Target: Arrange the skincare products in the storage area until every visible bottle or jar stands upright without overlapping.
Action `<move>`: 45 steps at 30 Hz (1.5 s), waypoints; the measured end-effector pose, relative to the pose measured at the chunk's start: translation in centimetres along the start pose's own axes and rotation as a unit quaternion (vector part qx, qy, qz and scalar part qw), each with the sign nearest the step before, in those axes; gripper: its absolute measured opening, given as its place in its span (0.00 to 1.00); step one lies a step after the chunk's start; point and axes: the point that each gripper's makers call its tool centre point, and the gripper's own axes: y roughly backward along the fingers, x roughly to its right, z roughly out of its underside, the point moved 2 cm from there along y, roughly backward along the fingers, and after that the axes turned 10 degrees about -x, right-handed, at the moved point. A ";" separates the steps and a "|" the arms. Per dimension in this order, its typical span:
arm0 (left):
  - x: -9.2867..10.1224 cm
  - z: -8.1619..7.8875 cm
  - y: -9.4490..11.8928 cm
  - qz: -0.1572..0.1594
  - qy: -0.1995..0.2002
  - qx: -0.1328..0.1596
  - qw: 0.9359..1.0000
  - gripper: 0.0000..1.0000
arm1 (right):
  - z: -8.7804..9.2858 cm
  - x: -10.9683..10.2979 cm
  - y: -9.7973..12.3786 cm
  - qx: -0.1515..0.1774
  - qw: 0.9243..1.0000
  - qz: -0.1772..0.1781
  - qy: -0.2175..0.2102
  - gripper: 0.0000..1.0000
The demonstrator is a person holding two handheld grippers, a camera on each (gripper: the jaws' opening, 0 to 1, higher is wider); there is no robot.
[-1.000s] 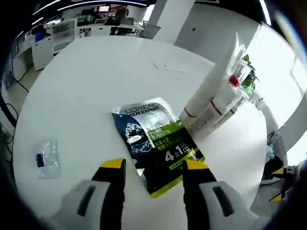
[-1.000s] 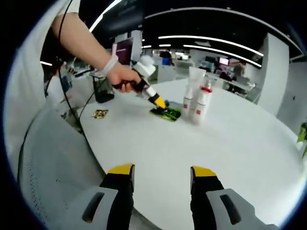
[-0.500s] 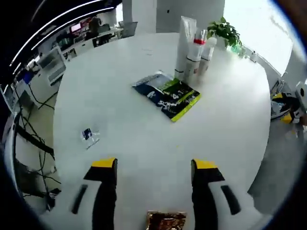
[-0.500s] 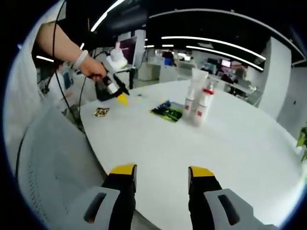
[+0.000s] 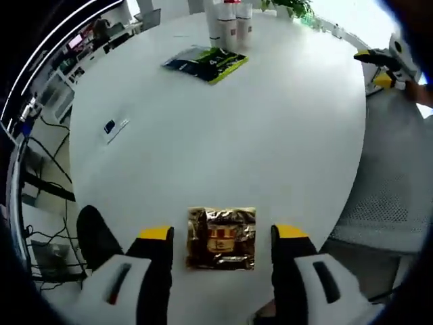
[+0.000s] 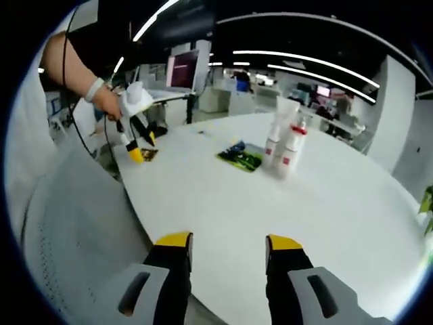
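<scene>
A white tube and two white bottles with red bands (image 6: 284, 141) stand upright together on the round white table (image 6: 270, 203); they also stand at the far edge in the left gripper view (image 5: 226, 15). My left gripper (image 5: 222, 233) is open, its jaws on either side of a flat gold-brown sachet (image 5: 222, 238) near the table's edge. From the right gripper view, a hand holds that left gripper (image 6: 141, 145) above the gold sachet (image 6: 147, 155). My right gripper (image 6: 228, 242) is open with nothing between its jaws, low over the near table edge.
A green and black sachet (image 5: 205, 62) lies flat in front of the bottles, and is also seen as the green sachet (image 6: 243, 157). A small clear packet with a blue spot (image 5: 111, 126) lies at the left. A mesh chair back (image 5: 392, 189) stands beside the table.
My left gripper has drawn back from the green sachet to the table's near edge and now straddles the gold sachet. The right gripper has held still.
</scene>
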 end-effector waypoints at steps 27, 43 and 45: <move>1.0 -0.7 2.7 0.014 0.184 0.067 0.981 0.35 | 0.2 -0.3 -0.1 -0.009 1.000 -0.006 0.015 0.42; 5.7 -4.6 7.9 0.049 0.291 0.187 0.937 0.35 | 0.0 -1.6 -0.3 -0.009 0.999 -0.035 0.016 0.41; 5.8 -4.5 7.9 0.044 0.298 0.189 0.935 0.35 | -0.1 -1.6 -0.2 -0.008 0.999 -0.037 0.016 0.41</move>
